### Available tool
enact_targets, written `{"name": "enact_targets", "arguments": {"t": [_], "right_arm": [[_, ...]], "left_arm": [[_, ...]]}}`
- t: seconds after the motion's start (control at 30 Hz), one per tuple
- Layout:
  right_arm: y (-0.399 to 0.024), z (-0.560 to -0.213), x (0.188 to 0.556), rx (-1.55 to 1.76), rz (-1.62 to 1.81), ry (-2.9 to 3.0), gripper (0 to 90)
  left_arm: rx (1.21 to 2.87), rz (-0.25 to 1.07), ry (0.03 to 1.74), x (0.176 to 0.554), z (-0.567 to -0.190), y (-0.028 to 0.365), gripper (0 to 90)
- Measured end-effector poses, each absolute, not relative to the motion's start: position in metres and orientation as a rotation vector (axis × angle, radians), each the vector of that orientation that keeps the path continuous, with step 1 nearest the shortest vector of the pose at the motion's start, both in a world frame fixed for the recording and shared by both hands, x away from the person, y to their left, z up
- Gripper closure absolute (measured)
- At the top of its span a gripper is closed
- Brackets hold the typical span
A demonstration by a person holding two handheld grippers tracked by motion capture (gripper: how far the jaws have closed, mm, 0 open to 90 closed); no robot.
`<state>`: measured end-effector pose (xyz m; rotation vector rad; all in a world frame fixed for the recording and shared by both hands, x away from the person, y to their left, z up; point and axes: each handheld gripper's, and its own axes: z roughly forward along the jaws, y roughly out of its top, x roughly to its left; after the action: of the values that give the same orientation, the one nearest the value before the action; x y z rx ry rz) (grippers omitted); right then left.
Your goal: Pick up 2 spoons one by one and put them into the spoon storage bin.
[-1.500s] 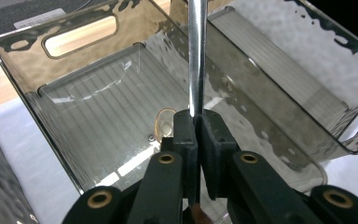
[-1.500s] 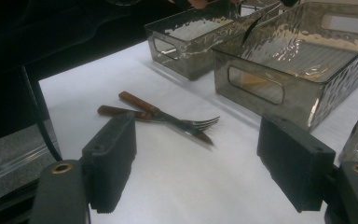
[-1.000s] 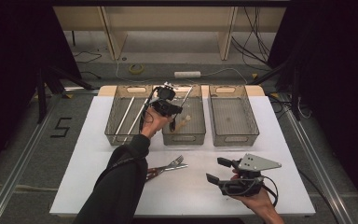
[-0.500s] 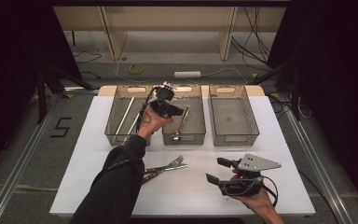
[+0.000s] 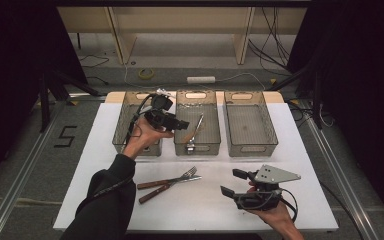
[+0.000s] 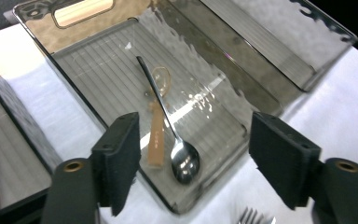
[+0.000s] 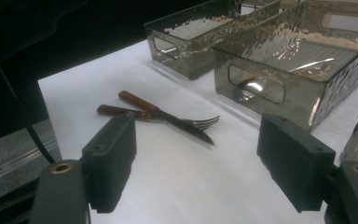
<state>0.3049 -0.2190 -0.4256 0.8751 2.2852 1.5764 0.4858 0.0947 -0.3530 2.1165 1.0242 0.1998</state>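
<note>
A metal spoon (image 6: 168, 125) lies loose in the middle smoky bin (image 5: 211, 131), bowl toward the near end; the high view shows the spoon (image 5: 195, 131) there too. My left gripper (image 5: 181, 124) hovers above the gap between the left and middle bins. Its jaws have just been opening and nothing is between them (image 6: 193, 158). A wooden-handled fork and knife (image 5: 167, 182) lie crossed on the white table. My right gripper (image 5: 232, 182) rests open at the front right, facing the fork and knife (image 7: 161, 115), well short of them.
Three smoky plastic bins stand in a row at the back of the table: the left bin (image 5: 125, 131), the middle one, and the right bin (image 5: 250, 125), which looks bare. A person's sleeve (image 5: 107, 200) reaches in from the front left.
The left gripper's jaws have opened and let the spoon drop into the middle bin. That hand has since drawn back to the left and a little up. The right gripper has stayed put.
</note>
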Motion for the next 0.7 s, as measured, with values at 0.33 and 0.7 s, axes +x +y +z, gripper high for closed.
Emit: {"name": "enact_targets", "arguments": {"t": [0.33, 0.7], "right_arm": [[-0.219, -0.426, 0.305, 0.888, 1.574, 2.285, 29.3], [-0.219, -0.425, 0.305, 0.88, 1.566, 2.288, 29.3]], "left_arm": [[2.141, 0.179, 0.979, 0.453, -0.362, 0.12, 24.9], [2.258, 0.216, 0.949, 0.433, -0.38, 0.133, 22.6]]}}
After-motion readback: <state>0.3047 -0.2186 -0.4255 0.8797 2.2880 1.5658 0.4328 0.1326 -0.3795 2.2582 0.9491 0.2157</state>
